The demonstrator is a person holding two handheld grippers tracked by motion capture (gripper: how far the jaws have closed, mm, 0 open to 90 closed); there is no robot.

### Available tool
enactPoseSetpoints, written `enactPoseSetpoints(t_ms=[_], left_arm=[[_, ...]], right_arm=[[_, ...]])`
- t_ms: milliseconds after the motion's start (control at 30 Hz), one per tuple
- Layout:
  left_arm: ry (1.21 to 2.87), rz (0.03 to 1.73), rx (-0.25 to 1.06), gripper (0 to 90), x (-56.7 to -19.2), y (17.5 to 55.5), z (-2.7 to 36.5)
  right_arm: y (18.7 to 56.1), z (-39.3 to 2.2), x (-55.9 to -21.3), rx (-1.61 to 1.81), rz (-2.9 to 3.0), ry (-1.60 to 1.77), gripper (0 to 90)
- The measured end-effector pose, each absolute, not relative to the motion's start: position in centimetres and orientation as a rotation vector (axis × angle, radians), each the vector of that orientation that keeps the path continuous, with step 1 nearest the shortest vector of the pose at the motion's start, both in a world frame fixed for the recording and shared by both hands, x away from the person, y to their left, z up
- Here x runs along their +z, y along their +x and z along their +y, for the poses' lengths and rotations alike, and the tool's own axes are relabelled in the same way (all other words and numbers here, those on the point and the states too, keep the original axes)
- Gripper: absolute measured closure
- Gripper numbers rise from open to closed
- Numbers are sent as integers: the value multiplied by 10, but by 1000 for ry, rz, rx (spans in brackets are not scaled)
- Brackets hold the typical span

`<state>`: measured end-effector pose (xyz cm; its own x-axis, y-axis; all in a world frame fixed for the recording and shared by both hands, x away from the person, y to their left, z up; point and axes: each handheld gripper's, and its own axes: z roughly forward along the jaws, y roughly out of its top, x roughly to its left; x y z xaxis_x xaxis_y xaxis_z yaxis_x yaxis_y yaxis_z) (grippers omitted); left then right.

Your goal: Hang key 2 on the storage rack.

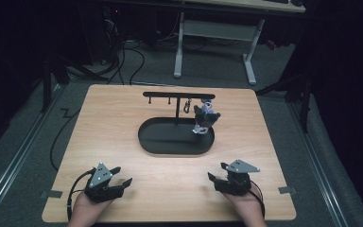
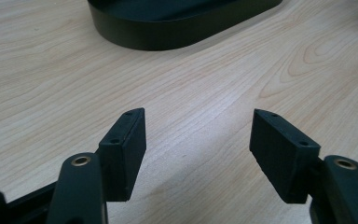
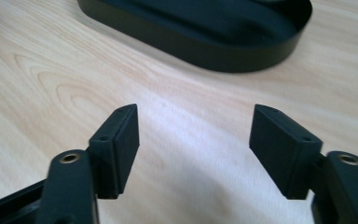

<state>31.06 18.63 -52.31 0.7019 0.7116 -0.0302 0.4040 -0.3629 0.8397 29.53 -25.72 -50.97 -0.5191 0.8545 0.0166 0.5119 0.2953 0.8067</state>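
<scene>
Two grippers rest on a wooden table (image 1: 123,118), both on the near side of a black oval tray (image 1: 170,144) that sits at the table's middle. A thin black stand (image 1: 177,106) rises from the tray, its crossbar carrying small pegs, and a metal clip (image 1: 187,106) dangles from one of them. A small toy figure (image 1: 204,118), dark with pale blue and white patches, hangs or stands at the tray's right end under the crossbar; whether it touches the tray floor cannot be told.

The left gripper (image 1: 123,176) lies near and to the left of the tray, its jaws spread wide with nothing between them; in the left gripper view (image 2: 198,140) bare wood shows in the gap and the tray's low wall curves across the top. The right gripper (image 1: 217,171) lies near and to the right of the tray, well apart from the toy, its jaws likewise wide and empty; the right gripper view (image 3: 193,140) shows the tray's rim ahead of its black pads (image 3: 279,149).
</scene>
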Motion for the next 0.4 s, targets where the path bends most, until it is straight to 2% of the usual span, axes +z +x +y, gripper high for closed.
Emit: enactPoseSetpoints(t_ms=[133,400], left_arm=[[1985,863,410,368,-522,309,184],[1993,858,429,357,-520,306,174]], right_arm=[[271,-272,-521,1186,2067,1262,311],[275,-281,-524,1188,2041,1272,283]])
